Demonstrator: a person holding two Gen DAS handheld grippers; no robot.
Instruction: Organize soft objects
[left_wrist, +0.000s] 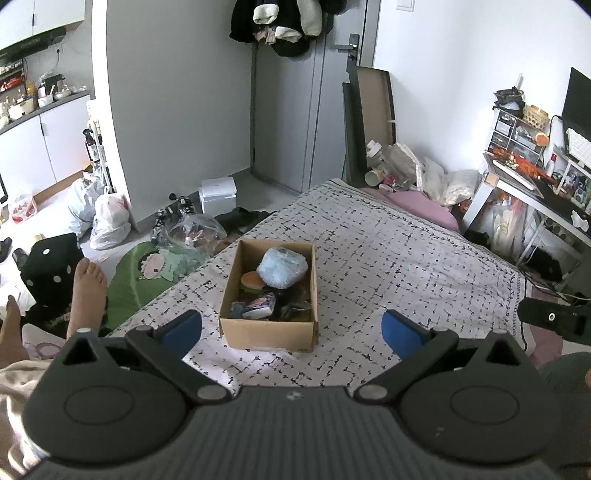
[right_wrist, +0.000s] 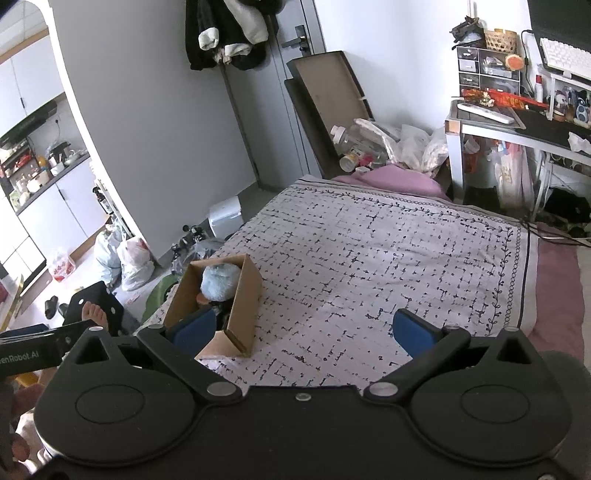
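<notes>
A: What is nearest?
B: Two black grippers with blue pads, left (left_wrist: 291, 328) and right (right_wrist: 306, 330), both jaws wide, empty.
A: Containers?
B: One open brown cardboard box (left_wrist: 236, 291) on a patterned white bedsheet (left_wrist: 388, 258). Inside: one fluffy pale-blue plush (left_wrist: 282, 267), one burger-shaped toy (left_wrist: 252, 282), and darker items I cannot tell apart.

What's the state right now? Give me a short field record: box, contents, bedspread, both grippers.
box: cardboard box open, on the bedspread
contents: blue plush on top, burger toy, small packet, dark items beneath
bedspread: nothing loose seen outside the box
left hand-held gripper: open, holding nothing, facing the box
right hand-held gripper: open, holding nothing, box to its left
</notes>
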